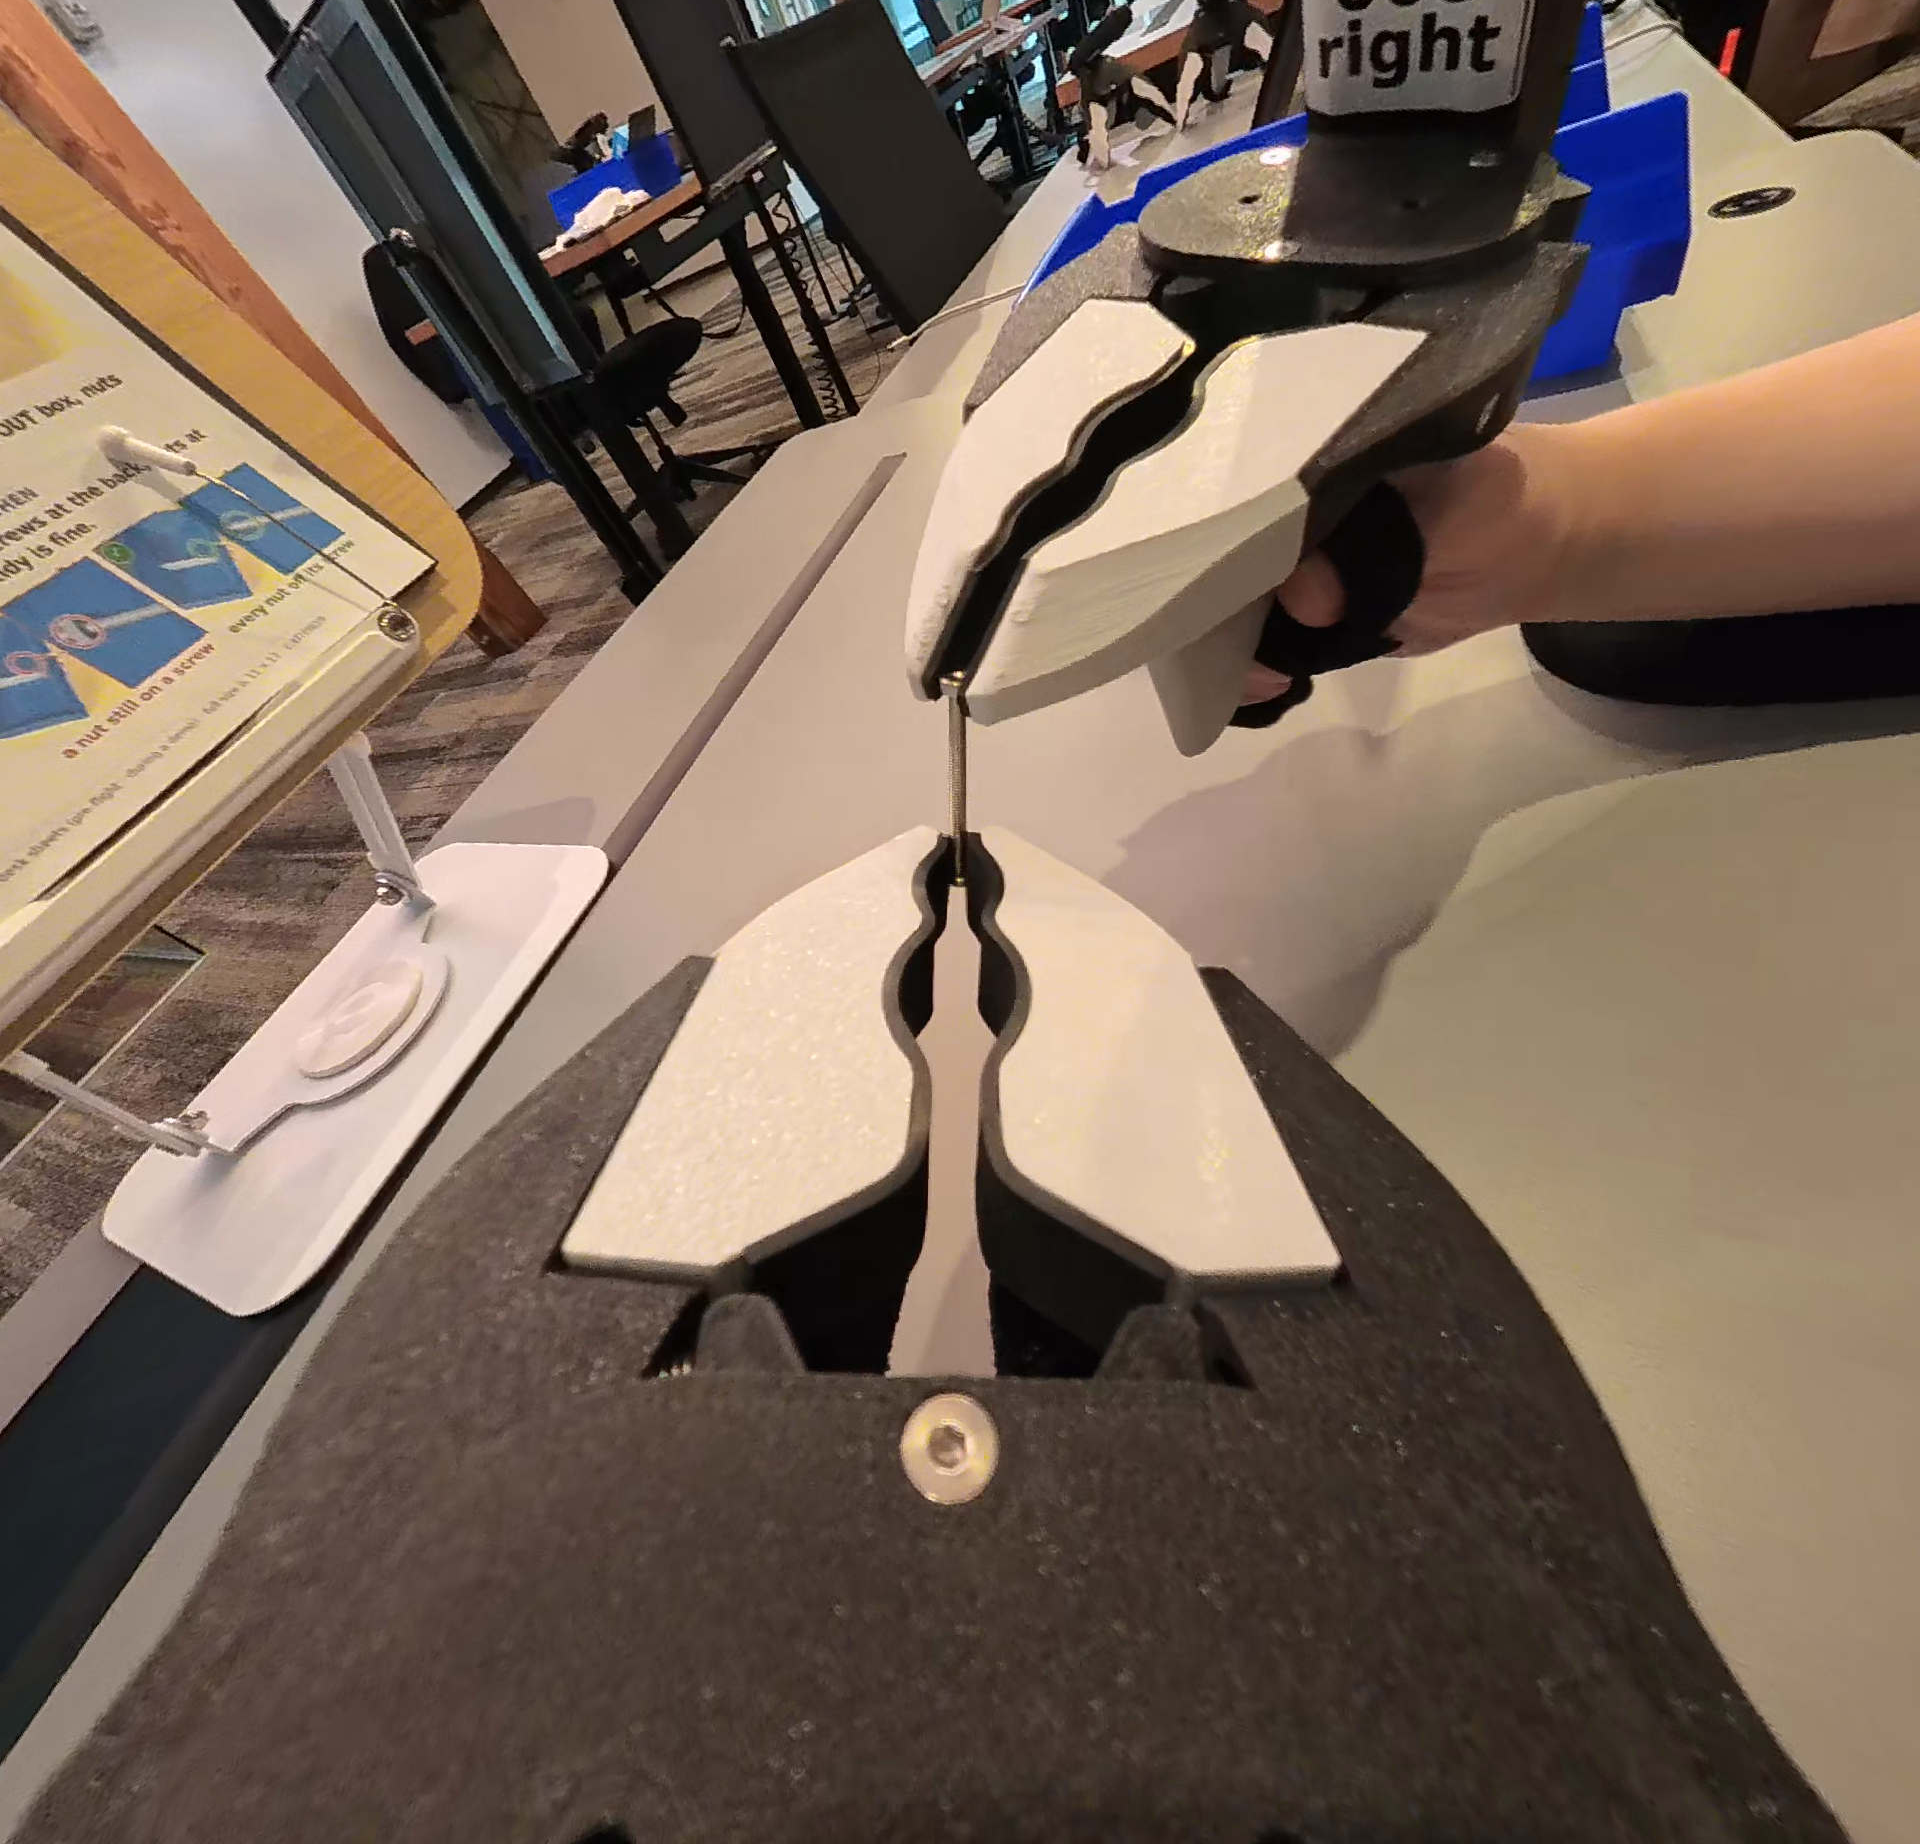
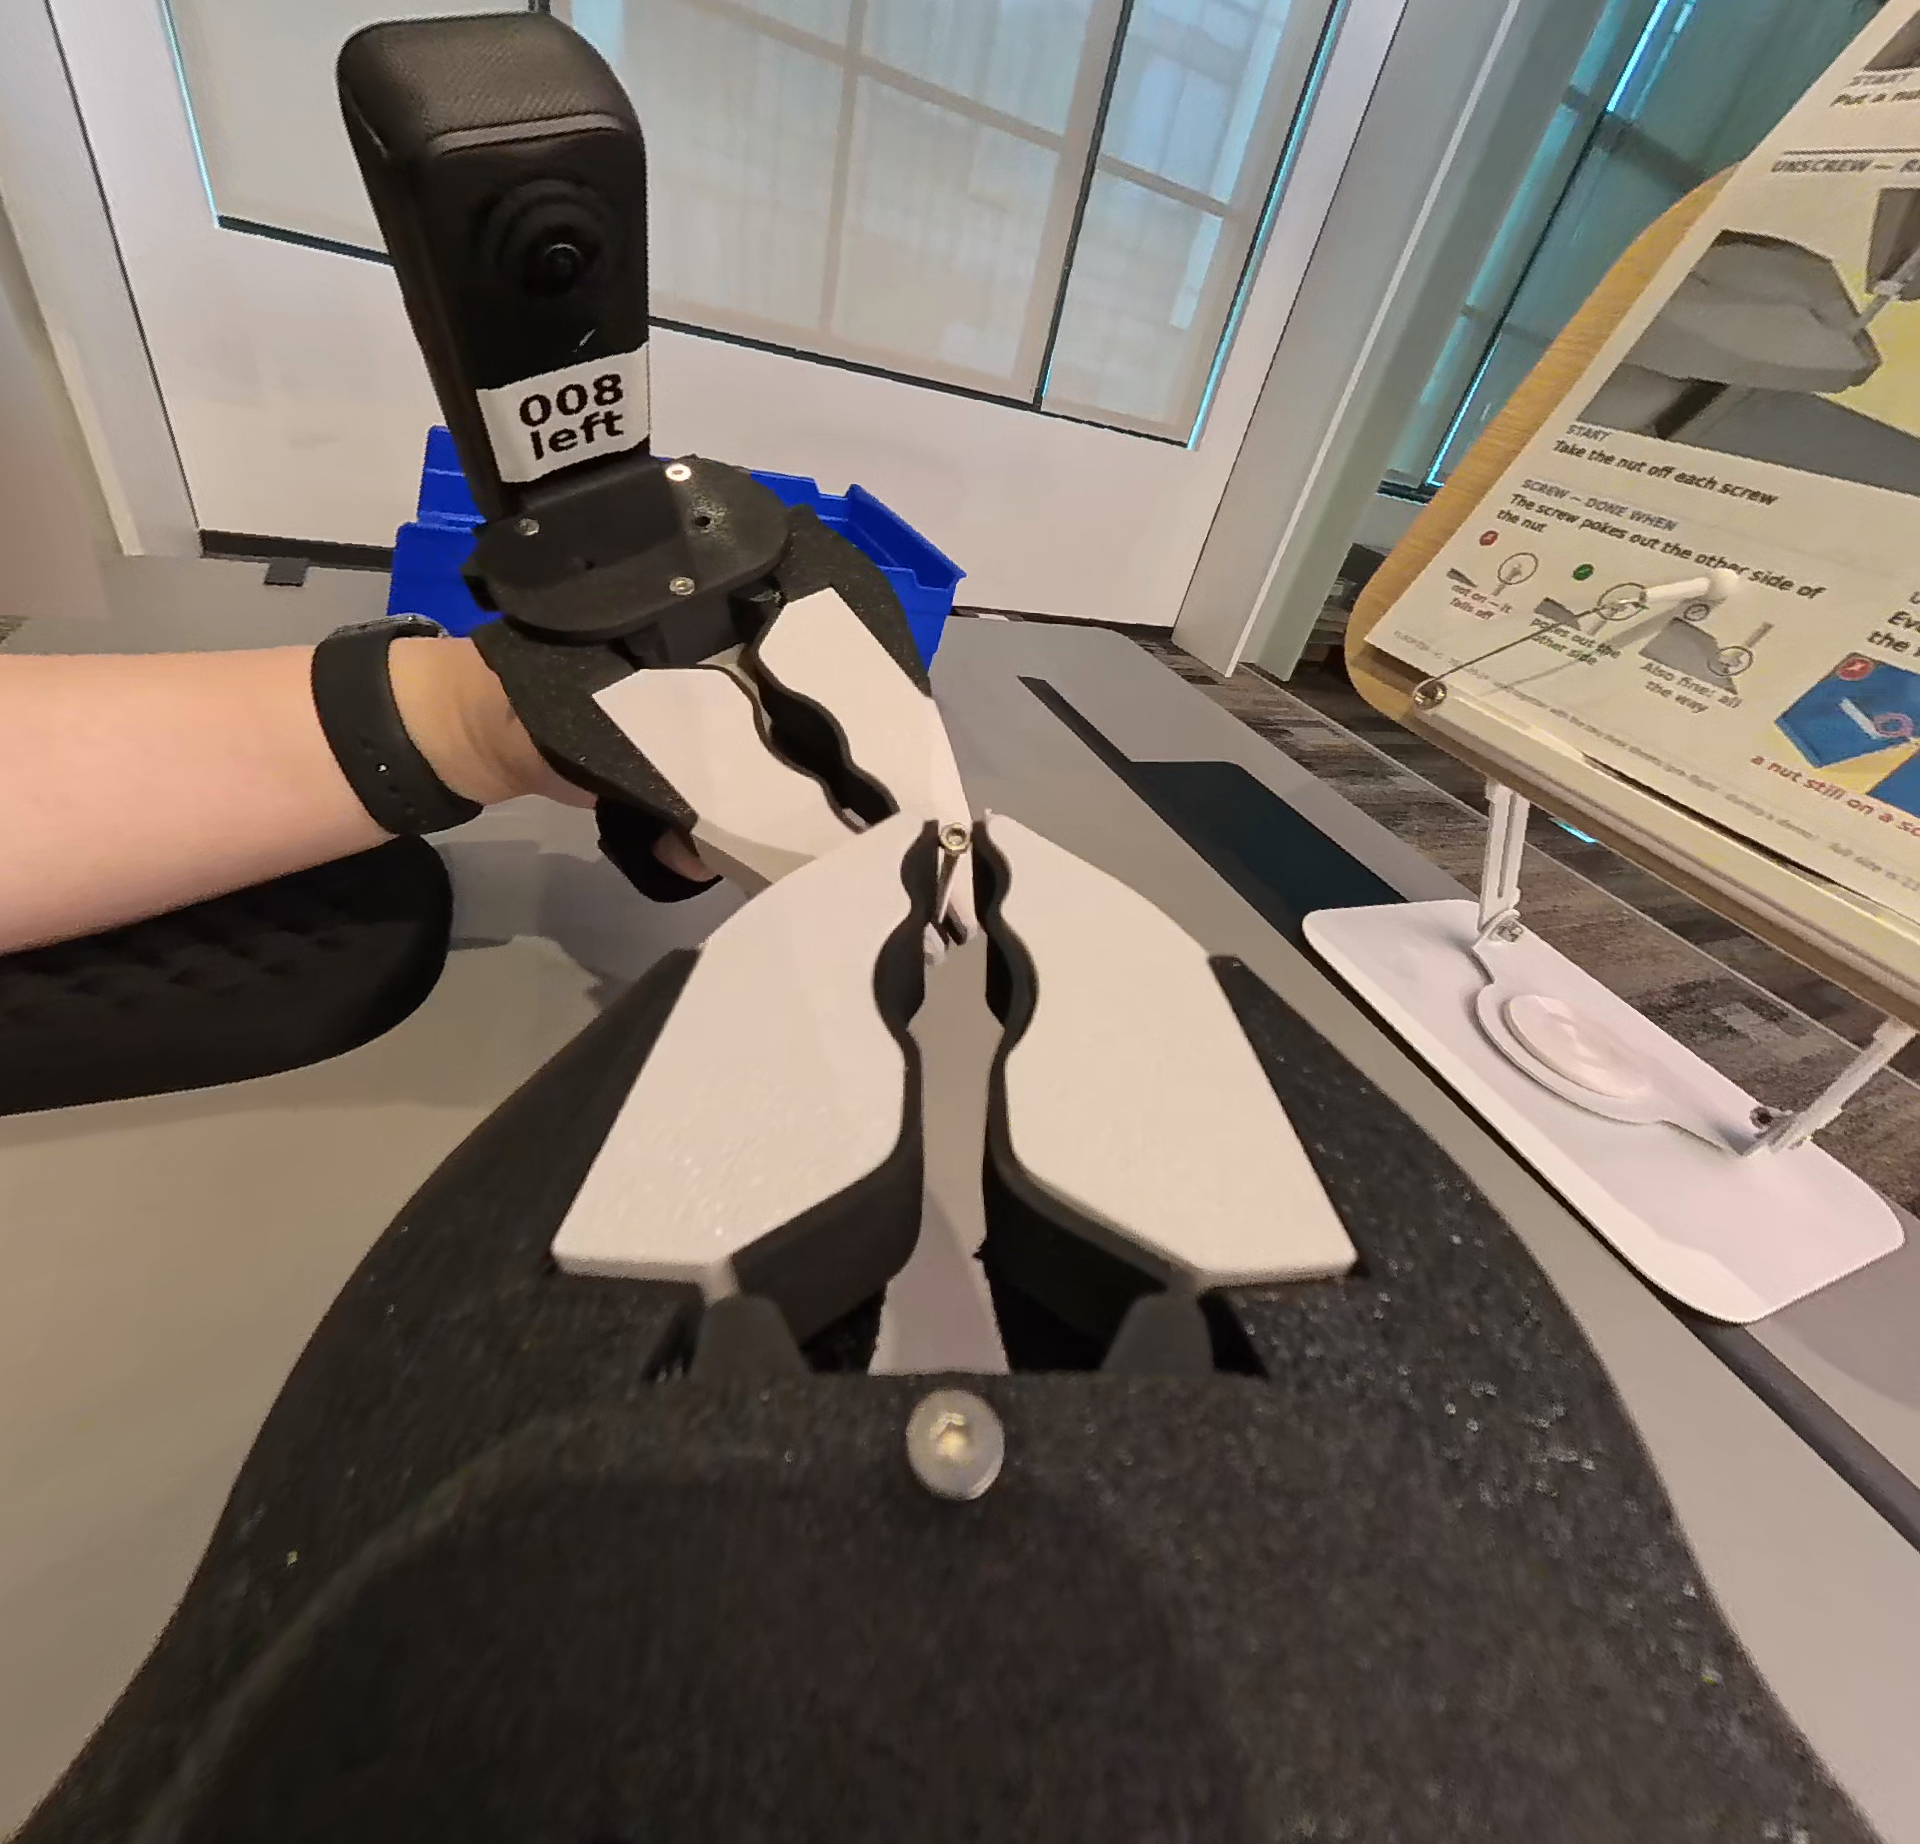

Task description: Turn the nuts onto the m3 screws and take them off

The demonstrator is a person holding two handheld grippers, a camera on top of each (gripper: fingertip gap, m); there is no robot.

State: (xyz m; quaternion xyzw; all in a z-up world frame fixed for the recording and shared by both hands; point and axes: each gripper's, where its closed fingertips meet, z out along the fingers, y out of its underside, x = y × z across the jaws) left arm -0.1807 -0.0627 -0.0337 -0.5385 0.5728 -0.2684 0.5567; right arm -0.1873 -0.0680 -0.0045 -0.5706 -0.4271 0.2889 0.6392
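Observation:
A thin m3 screw (image 1: 956,766) is held in the air between both grippers above the grey table (image 1: 1558,1119). My left gripper (image 1: 958,851) is shut on its near, lower end. My right gripper (image 1: 948,690), held by a hand, comes down from the upper right and is shut on the top end. In the right wrist view my right gripper (image 2: 951,826) pinches the screw (image 2: 948,875) at its socket head. The left gripper (image 2: 951,934) meets it from the upper left at the far end. I cannot make out a nut; the fingertips hide that end.
Blue bins (image 1: 1621,215) stand at the back of the table, also behind the left gripper (image 2: 883,547). An instruction sheet on a wooden stand (image 1: 156,568) with a white base plate (image 1: 343,1067) sits at the table's edge. A black wrist pad (image 2: 208,973) lies under the forearm. Left and right tips are no more than a few centimetres apart.

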